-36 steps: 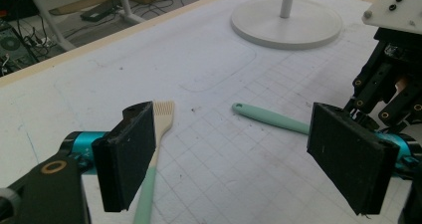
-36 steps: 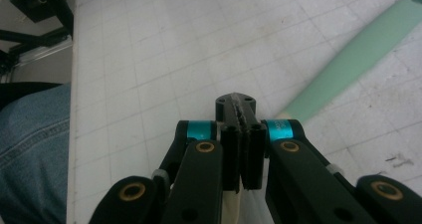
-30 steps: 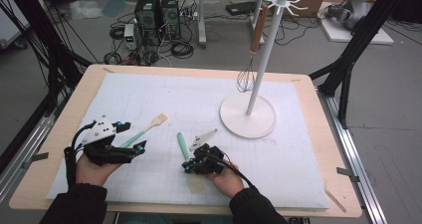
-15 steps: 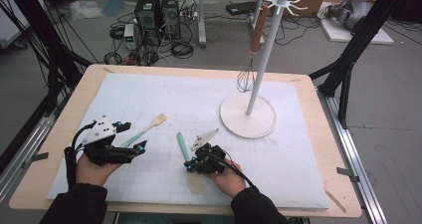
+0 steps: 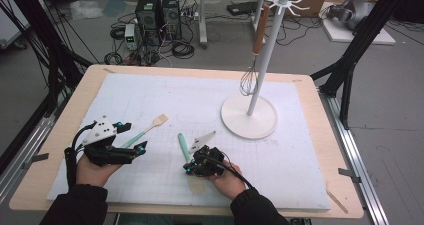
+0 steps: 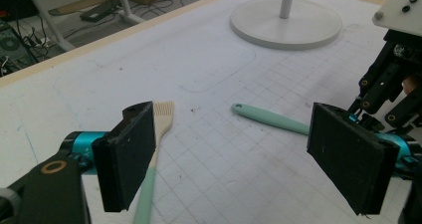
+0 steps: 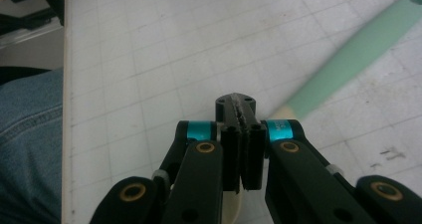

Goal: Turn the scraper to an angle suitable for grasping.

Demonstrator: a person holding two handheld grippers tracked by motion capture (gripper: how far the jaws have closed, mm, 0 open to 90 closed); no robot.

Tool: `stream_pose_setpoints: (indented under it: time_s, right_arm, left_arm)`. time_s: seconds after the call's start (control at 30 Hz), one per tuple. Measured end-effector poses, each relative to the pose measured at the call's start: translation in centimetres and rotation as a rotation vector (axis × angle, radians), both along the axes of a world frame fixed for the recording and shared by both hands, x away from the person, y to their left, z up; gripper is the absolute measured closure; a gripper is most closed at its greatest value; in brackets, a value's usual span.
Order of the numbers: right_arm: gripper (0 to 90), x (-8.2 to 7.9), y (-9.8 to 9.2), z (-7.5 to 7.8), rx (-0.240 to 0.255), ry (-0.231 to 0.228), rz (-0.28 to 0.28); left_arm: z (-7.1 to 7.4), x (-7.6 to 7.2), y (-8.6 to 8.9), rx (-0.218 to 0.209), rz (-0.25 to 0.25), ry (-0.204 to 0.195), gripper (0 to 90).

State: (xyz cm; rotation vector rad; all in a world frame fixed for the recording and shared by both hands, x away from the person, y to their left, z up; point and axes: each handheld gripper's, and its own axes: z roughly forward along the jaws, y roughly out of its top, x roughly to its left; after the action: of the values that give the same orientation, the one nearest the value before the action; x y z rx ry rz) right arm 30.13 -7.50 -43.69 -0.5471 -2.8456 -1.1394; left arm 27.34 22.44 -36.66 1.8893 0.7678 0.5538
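Two grippers are in my hands near the front edge of the bench. My left gripper (image 5: 131, 139) sits toward the front left corner, its jaws standing well apart with nothing between the pads. In the left gripper view the flat wooden-headed brush with the mint-green handle (image 6: 154, 154) lies on the white gridded mat (image 5: 165, 92), its handle running just beside the left-hand pad; whether the pad touches it I cannot tell. From above, that brush (image 5: 146, 131) lies slanted, its pale head pointing away from the front edge.

My right gripper (image 5: 192, 164) is near the middle of the front edge, and its jaws are pressed together. The right gripper view shows the two pads meeting face to face, with nothing clamped between them that I can make out. The mint-green silicone spatula (image 5: 184, 146) lies on the mat just beside that gripper; its handle (image 7: 348, 59) stretches away from the jaws, with the hanging hole at the far end. Its pale blade (image 5: 196, 184) shows under my right hand (image 5: 227, 177).

Farther back, toward the right side of the mat, stands the white utensil stand with a round base (image 5: 249, 116), and a wire whisk with a wooden handle (image 5: 252, 60) hangs from one of its hooks.
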Motion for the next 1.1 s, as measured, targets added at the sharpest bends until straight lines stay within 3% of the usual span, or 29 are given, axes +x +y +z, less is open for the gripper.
stream_pose_setpoints:
  time_s: [0.27,1.1]
  right_arm:
    - [89.7,-0.4,0.6,0.2,-0.056,-0.044,0.021]
    - [89.8,0.3,-1.8,0.8,-0.123,-0.063,-0.069]
  left_arm:
    - [0.0,0.0,0.1,-0.001,0.001,-0.003,19.6]
    - [0.0,0.0,0.0,-0.007,0.003,-0.002,19.6]
